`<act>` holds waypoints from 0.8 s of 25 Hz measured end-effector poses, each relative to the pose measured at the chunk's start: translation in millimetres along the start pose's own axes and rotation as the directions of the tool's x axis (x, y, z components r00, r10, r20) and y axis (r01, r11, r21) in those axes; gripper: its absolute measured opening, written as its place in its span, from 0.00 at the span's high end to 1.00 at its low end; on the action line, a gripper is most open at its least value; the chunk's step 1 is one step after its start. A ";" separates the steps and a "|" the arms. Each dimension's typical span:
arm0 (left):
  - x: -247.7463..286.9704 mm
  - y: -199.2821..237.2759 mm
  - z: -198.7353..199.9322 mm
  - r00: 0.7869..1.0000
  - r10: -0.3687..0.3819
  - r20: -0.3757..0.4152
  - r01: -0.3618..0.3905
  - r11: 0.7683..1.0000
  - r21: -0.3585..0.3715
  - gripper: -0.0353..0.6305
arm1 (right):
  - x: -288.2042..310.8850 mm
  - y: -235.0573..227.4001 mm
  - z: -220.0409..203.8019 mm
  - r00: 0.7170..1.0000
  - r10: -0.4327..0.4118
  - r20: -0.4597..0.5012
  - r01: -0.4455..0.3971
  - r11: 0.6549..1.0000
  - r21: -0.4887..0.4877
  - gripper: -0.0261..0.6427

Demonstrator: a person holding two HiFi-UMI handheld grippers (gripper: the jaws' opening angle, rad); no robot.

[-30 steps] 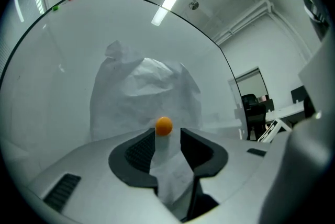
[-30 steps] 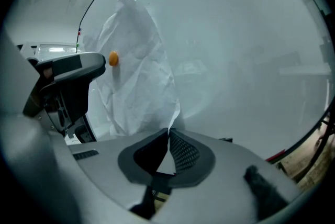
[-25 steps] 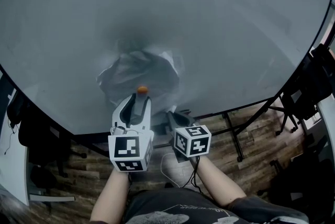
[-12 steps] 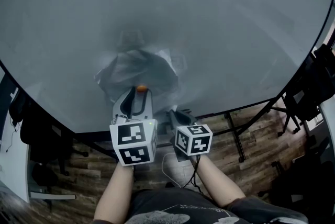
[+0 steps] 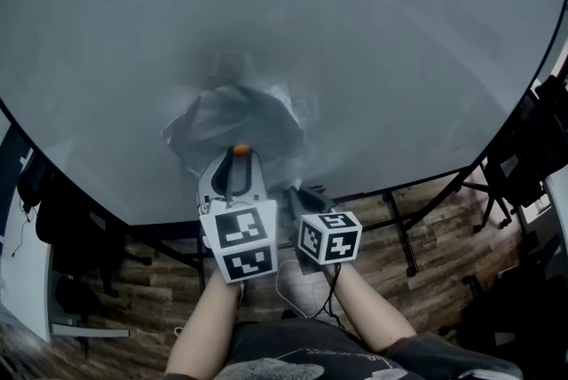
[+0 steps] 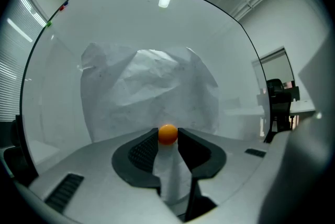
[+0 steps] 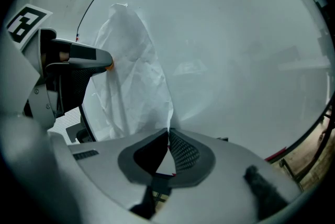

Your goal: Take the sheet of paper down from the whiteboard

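A crumpled white sheet of paper [image 5: 232,119] hangs on the big whiteboard [image 5: 373,32]. It fills the middle of the left gripper view [image 6: 152,87]. A small orange ball magnet [image 5: 240,150] sits at the sheet's lower edge. My left gripper [image 5: 238,154] points nearly level at the board. Its jaws are closing and both tips touch the magnet [image 6: 167,134]. My right gripper [image 5: 295,190] is lower and to the right, shut on the sheet's bottom corner [image 7: 168,134]. The right gripper view also shows the left gripper [image 7: 78,55] at the sheet's side.
The whiteboard stands on a black stand [image 5: 395,227] over a wooden floor [image 5: 426,218]. Dark chairs or bags sit at the right [image 5: 532,147] and left [image 5: 53,227]. Small red and green marks [image 6: 62,7] sit on the board's top left edge.
The left gripper's jaws have narrowed onto the orange magnet, and its marker cube has swung a little to the right. The right gripper and the paper have stayed put.
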State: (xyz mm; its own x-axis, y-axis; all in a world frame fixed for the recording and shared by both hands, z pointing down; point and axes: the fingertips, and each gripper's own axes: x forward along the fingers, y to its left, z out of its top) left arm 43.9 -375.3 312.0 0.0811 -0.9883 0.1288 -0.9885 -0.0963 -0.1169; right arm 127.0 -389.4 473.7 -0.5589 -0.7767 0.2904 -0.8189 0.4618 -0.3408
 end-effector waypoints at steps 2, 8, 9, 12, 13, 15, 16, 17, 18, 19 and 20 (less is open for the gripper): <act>0.1 -0.1 0.0 1.000 0.015 0.004 -0.015 1.000 0.011 0.76 | 0.4 0.3 0.0 1.000 0.002 -0.001 -0.002 1.000 -0.001 0.92; 1.4 0.9 -0.1 0.997 0.056 0.046 -0.057 0.998 0.040 0.76 | 3.8 -1.1 0.8 1.000 -0.001 -0.001 0.001 1.000 0.001 0.92; 1.4 1.0 -0.1 0.997 0.053 0.052 -0.055 0.998 0.037 0.76 | 3.9 -1.3 0.8 1.000 0.000 -0.001 0.000 1.000 0.000 0.92; 0.7 0.9 0.4 0.997 0.037 0.065 -0.039 0.999 0.020 0.76 | 4.2 -2.8 1.2 1.000 0.002 0.001 -0.002 1.000 0.002 0.92; 0.3 0.8 0.5 0.997 0.029 0.071 -0.030 1.000 0.007 0.76 | 4.1 -3.0 1.2 1.000 0.004 0.001 -0.004 1.000 0.004 0.92; 0.1 1.2 0.7 0.996 0.011 0.086 -0.009 1.000 -0.020 0.76 | 4.7 -3.2 1.4 1.000 0.009 0.003 -0.009 1.000 0.005 0.92; 0.1 1.5 0.9 0.996 0.003 0.094 0.000 1.000 -0.031 0.76 | 5.0 -3.4 1.7 1.000 0.013 0.004 -0.013 1.000 0.005 0.92; 0.0 1.6 1.0 0.995 -0.006 0.102 0.010 0.999 -0.039 0.76 | 5.1 -3.6 2.2 1.000 0.017 0.007 -0.017 1.000 0.007 0.92; -0.2 1.4 1.1 0.994 -0.014 0.107 0.019 0.999 -0.045 0.76 | 4.7 -3.9 2.8 1.000 0.021 0.011 -0.021 1.000 0.010 0.92; -0.3 0.9 1.2 0.994 -0.022 0.111 0.028 0.998 -0.048 0.76 | 4.1 -4.6 3.8 1.000 0.026 0.018 -0.026 1.000 0.014 0.93; -0.2 0.1 1.0 0.993 -0.030 0.111 0.036 0.998 -0.053 0.76 | 3.1 -5.7 5.0 0.999 0.031 0.025 -0.031 0.999 0.018 0.93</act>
State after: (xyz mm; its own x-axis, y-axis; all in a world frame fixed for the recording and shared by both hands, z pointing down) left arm 43.9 -375.2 311.0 0.1239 -0.9920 0.0226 -0.9903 -0.1250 -0.0601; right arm 130.7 -396.6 472.0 -0.5806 -0.7723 0.2577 -0.7985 0.4783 -0.3656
